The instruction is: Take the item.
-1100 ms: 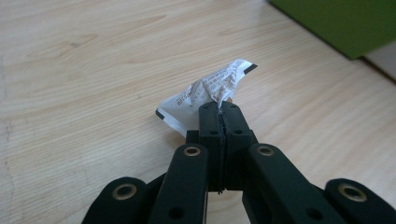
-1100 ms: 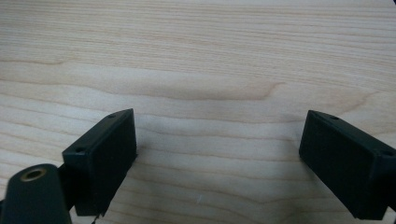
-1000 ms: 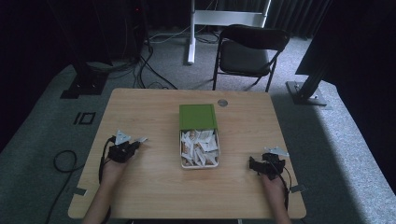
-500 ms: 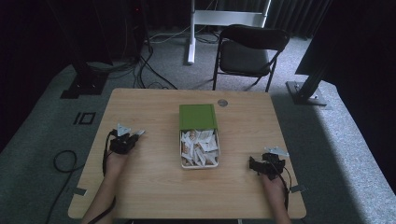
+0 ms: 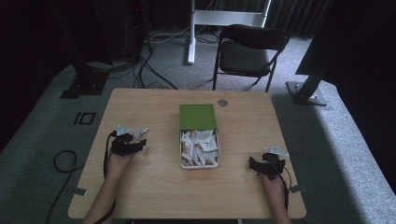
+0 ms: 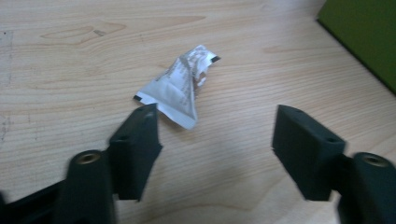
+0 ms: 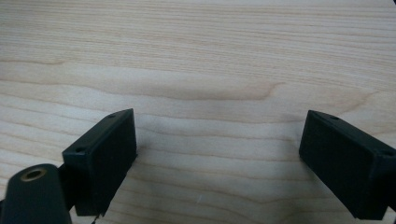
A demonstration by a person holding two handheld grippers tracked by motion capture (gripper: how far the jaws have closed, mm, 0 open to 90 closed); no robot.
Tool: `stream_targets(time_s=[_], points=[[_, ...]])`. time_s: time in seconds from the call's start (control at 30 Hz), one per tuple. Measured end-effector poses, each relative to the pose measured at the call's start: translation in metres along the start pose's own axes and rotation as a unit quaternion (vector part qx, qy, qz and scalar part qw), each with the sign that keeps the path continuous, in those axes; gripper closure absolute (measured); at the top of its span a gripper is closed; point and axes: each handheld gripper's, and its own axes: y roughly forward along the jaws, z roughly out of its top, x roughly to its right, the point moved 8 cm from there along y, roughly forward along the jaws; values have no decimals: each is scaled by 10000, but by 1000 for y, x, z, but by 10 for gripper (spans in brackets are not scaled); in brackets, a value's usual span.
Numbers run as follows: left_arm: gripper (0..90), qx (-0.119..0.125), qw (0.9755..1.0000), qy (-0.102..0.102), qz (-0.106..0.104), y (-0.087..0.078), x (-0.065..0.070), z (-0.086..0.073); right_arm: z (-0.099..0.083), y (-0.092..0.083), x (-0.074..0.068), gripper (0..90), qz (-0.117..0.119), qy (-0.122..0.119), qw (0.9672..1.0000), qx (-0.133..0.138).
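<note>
My left hand-held gripper (image 6: 215,140) has just been opening its jaws; nothing sits between them now, and the white sachet (image 6: 180,86) lies free on the surface (image 5: 154,191) just past the left jaw, at about eleven o'clock; I judge it delivered, so another waits in the tin (image 5: 181,149); my right hand-held gripper (image 7: 219,154) rests open, empty.

- One loose white sachet (image 6: 180,86) is seen lying on the table (image 5: 154,196).
- One green tin (image 5: 198,134) is counted; the sachets heaped in it are too many to tell.
- Two grippers are held: left gripper (image 5: 140,144), right gripper (image 5: 252,164).
- One folding chair (image 5: 250,49) is counted.
</note>
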Motion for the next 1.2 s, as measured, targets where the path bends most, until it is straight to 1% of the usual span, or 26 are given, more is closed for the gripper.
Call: stream_targets(time_s=[0.13,0.17,0.2,0.27,0.3,0.33,0.43,0.47,0.5,0.53,0.57,0.6,0.63,0.7,0.77,0.93,1.03,1.1,1.17,1.2], points=[[245,12,10000,-74,5,-4,2,1,0,0,0,109,0,1,10000,-1],[229,-47,10000,-39,-20,-6,4,-1,0,0,0,109,0,-3,10000,0],[176,-78,10000,17,-28,-6,5,-2,0,0,0,109,0,0,10000,0],[165,-63,9999,88,1,-9,8,-2,0,0,0,109,0,0,10000,0],[136,-63,9999,88,1,-9,8,-2,0,0,0,109,1,-1,10000,0],[110,-58,9999,130,45,-12,10,-3,0,0,0,109,1,-2,10000,0],[106,-12,9998,178,34,-15,13,-4,0,0,0,109,1,-2,10000,1],[101,10,9994,316,138,-18,16,-6,0,0,0,109,0,0,10000,0],[98,12,9992,374,118,-19,18,-7,0,0,0,110,0,-1,10000,1],[74,12,9992,374,118,-19,18,-7,0,0,0,109,-6,5,10000,1],[48,-45,9990,442,103,-21,20,-10,0,0,0,109,-11,8,10000,2],[23,-45,9990,442,103,-21,20,-10,0,0,0,109,-11,8,10000,2],[23,-10,9990,436,85,-24,23,-13,0,0,0,109,-12,10,10000,3],[23,84,9987,465,172,-27,23,-16,0,0,0,109,-12,10,10000,3],[23,134,9987,435,212,-31,23,-20,0,0,0,109,-12,10,10000,3],[24,173,9985,451,274,-37,23,-27,0,0,0,109,-12,17,10000,3],[23,178,9983,476,285,-44,24,-32,0,0,0,110,-14,15,10000,3],[23,236,9981,482,300,-50,24,-34,0,-1,0,109,-13,21,10000,2],[23,264,9982,447,309,-55,25,-36,0,-1,0,109,-14,20,10000,3],[23,271,9984,390,302,-58,24,-37,0,-1,0,109,-14,20,10000,3]])
